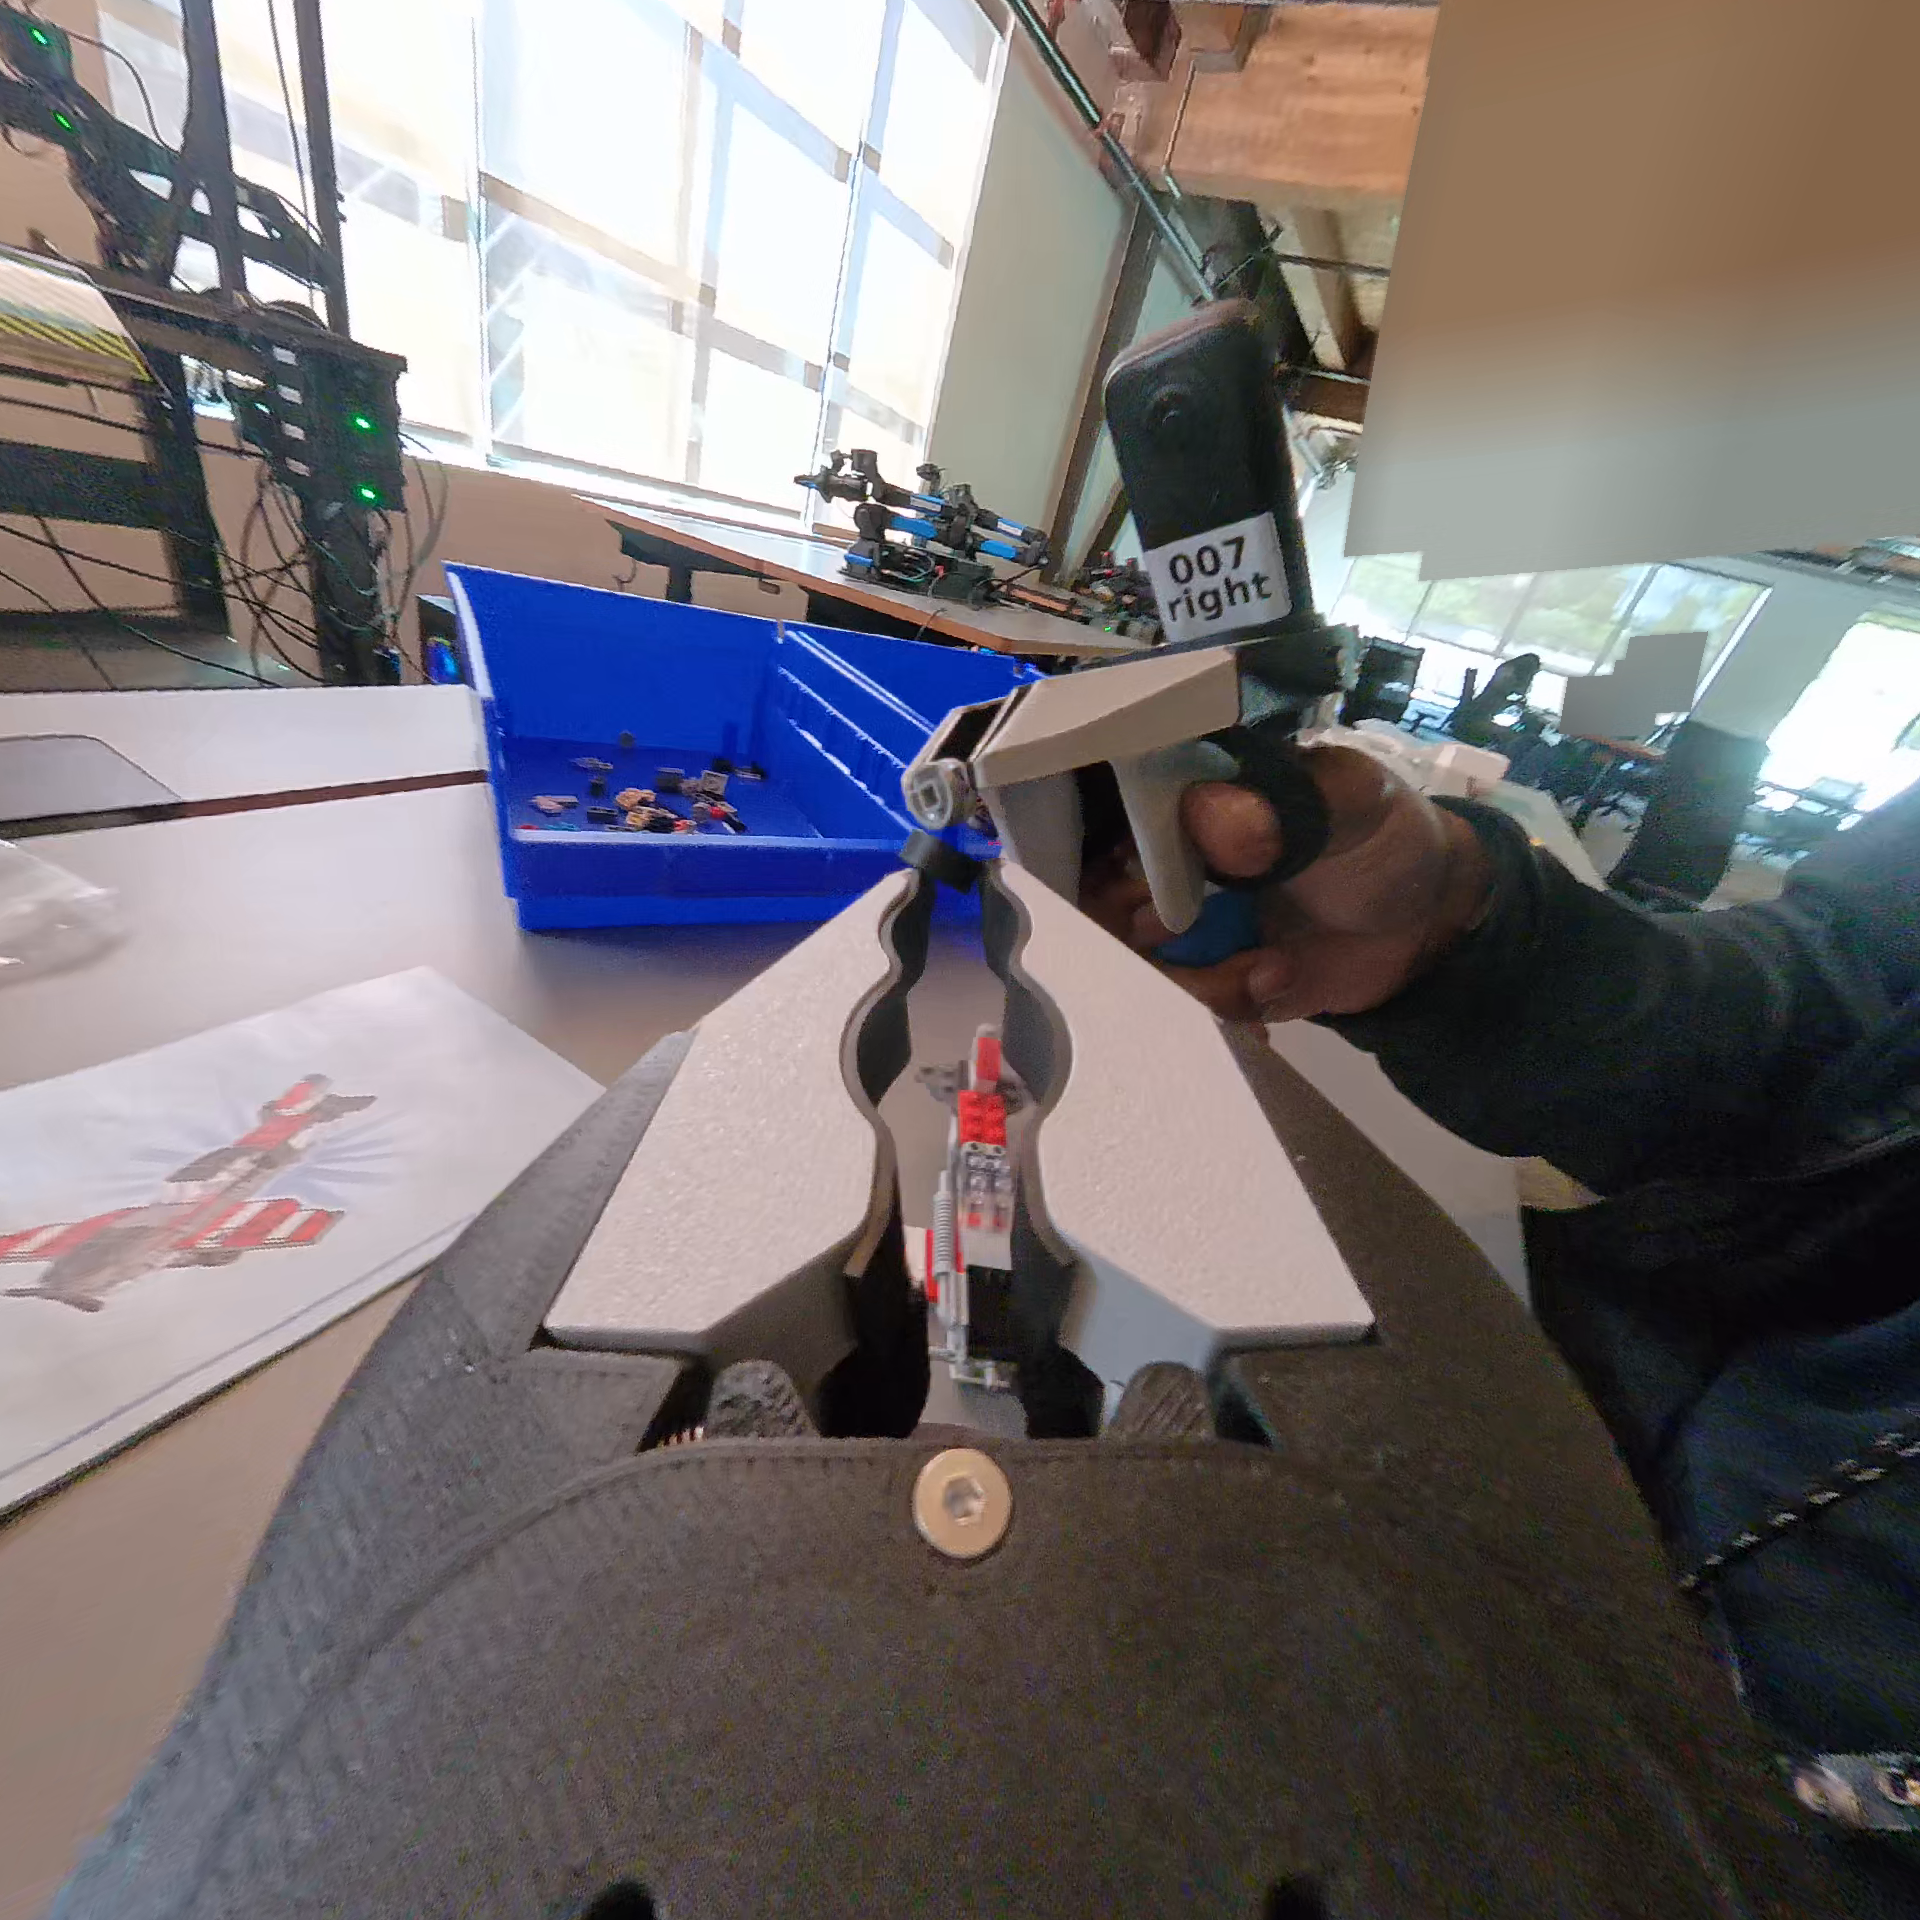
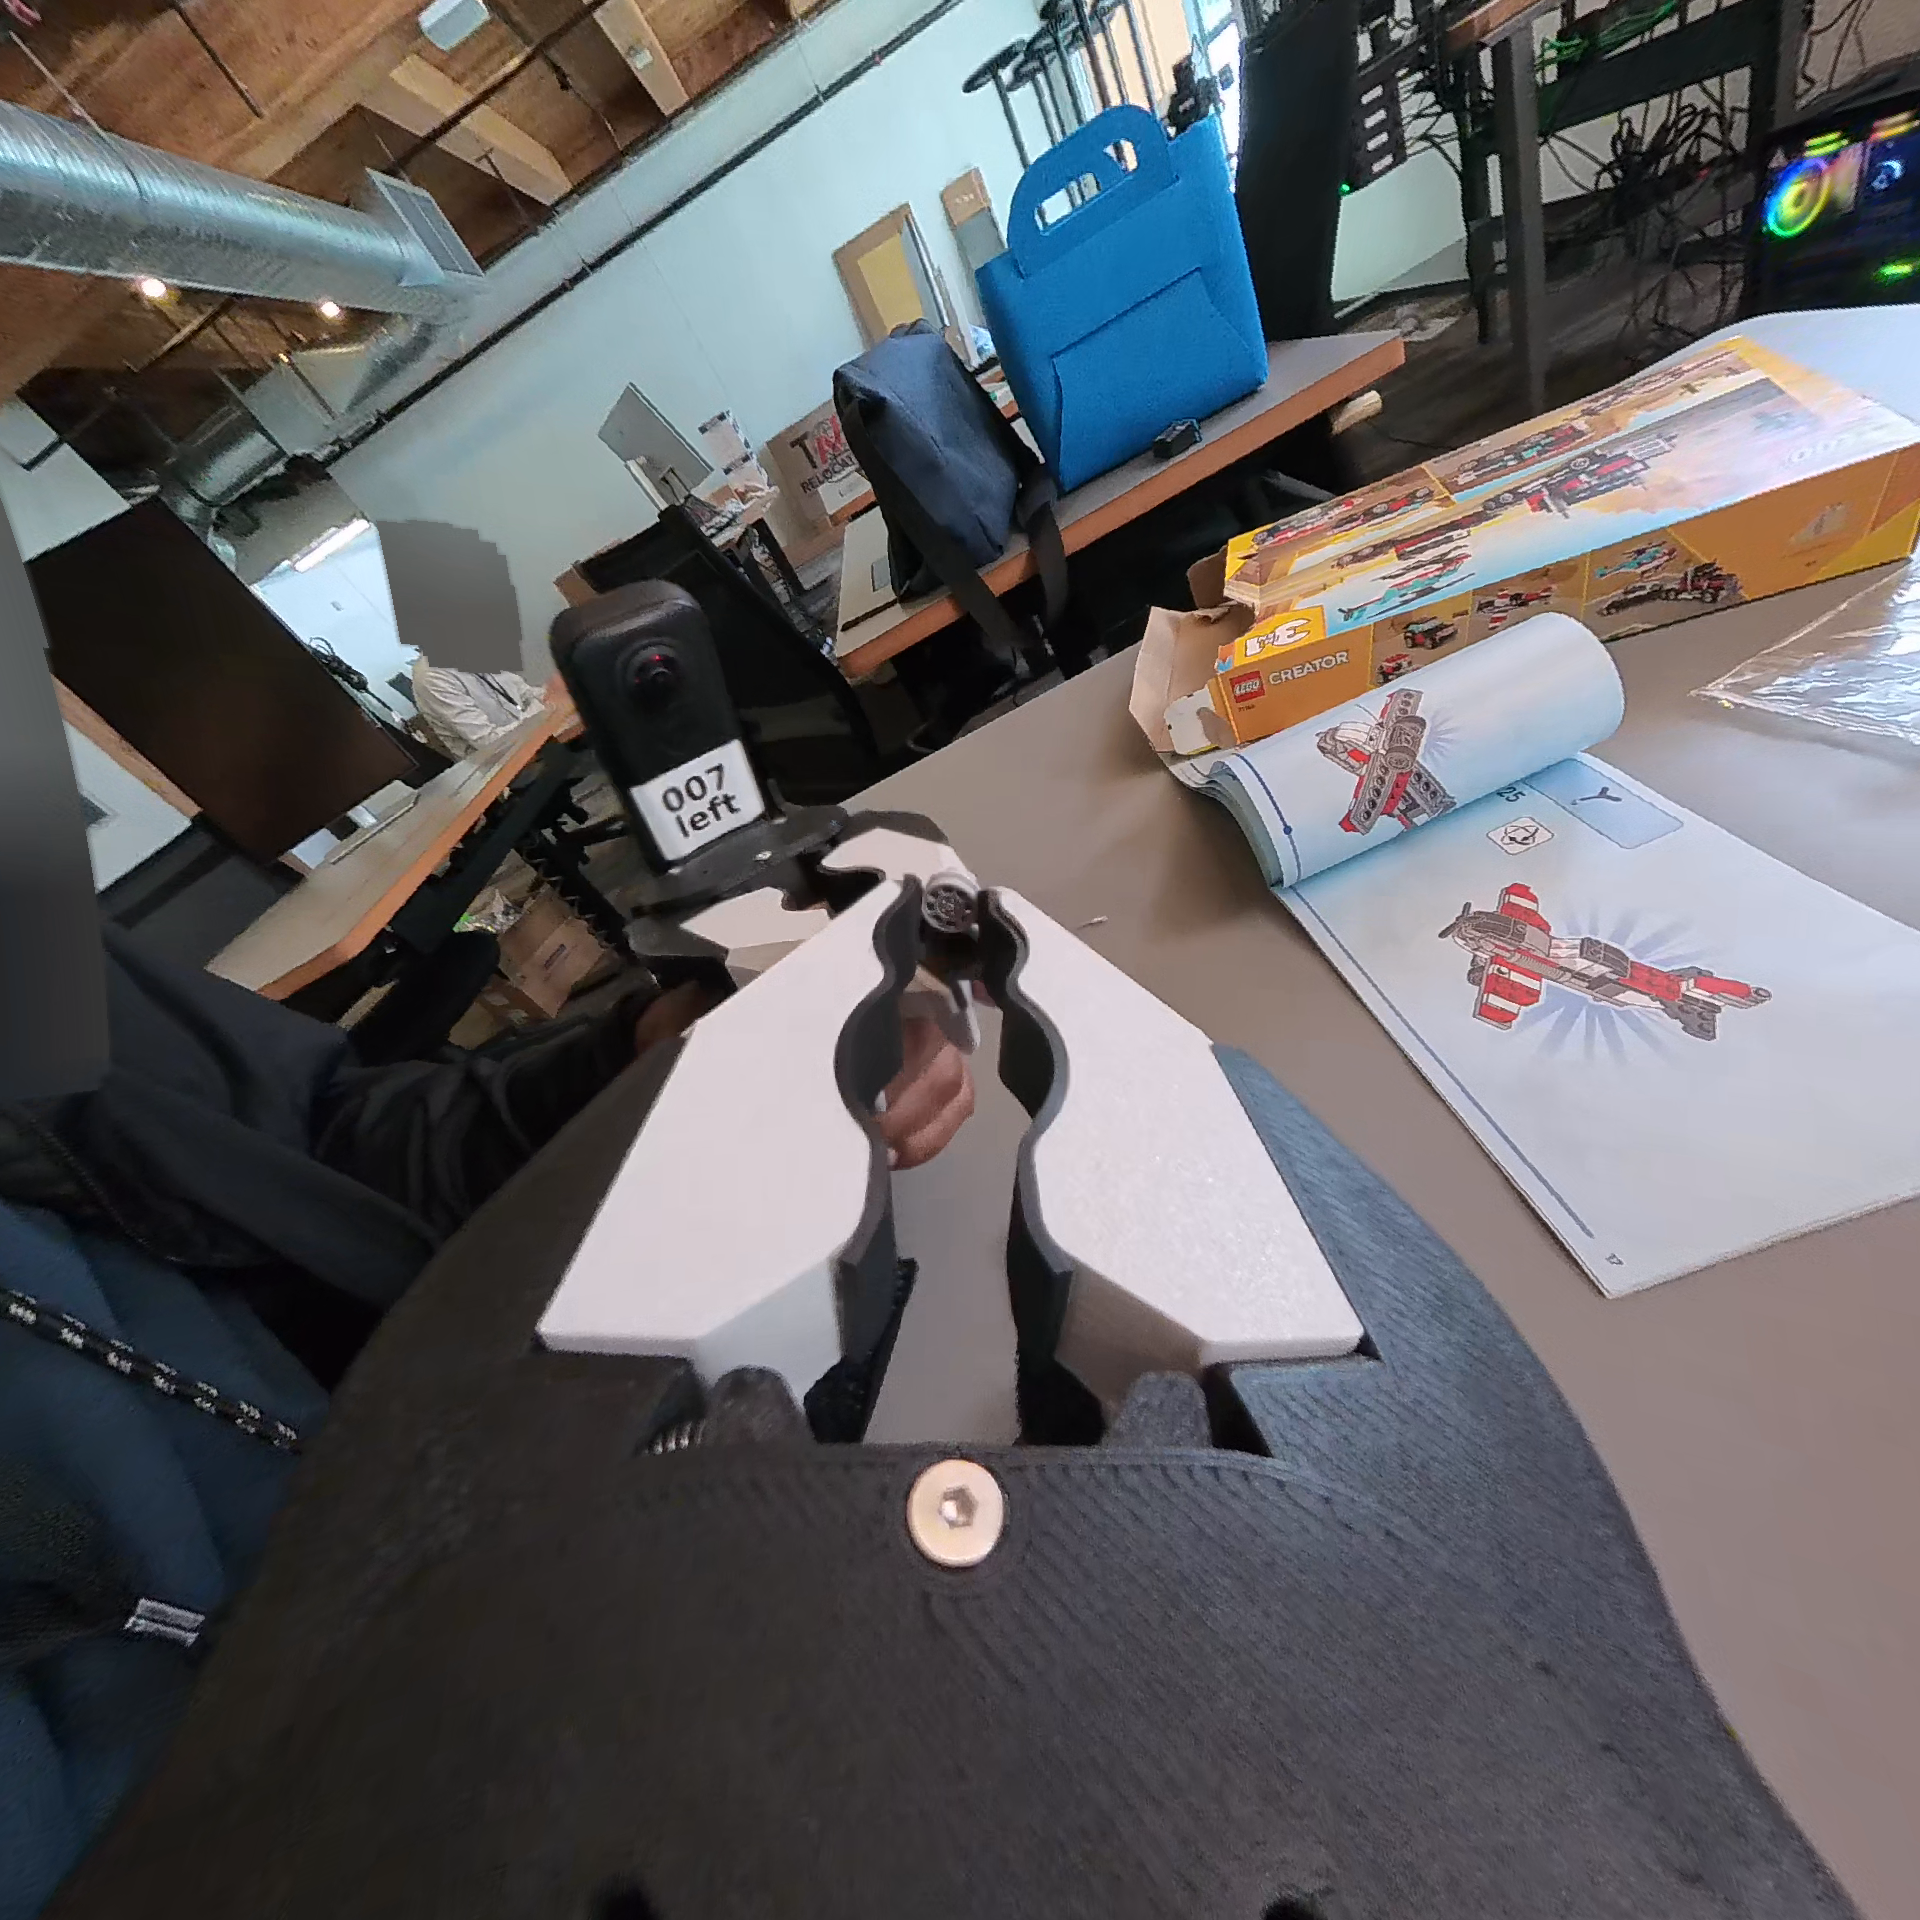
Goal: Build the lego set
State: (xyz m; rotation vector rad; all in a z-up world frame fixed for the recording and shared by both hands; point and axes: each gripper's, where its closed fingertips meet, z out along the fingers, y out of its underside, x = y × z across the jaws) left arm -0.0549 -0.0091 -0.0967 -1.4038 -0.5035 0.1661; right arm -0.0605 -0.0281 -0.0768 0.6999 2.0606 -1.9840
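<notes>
Reading from left: the instruction booklet (image 1: 239,1195) lies open on the table (image 1: 312,883), the blue bin (image 1: 644,748) of loose pieces stands beyond, and the left gripper (image 1: 951,883) is clamped along the red-and-grey lego assembly (image 1: 971,1195), its tips closed near a small black part. The right gripper (image 1: 940,795) (tip to tip with it) is pinched on a small grey round piece (image 2: 948,902). Pressing off-axis would likely pop that piece free, or twist the slim assembly loose in the jaws.
</notes>
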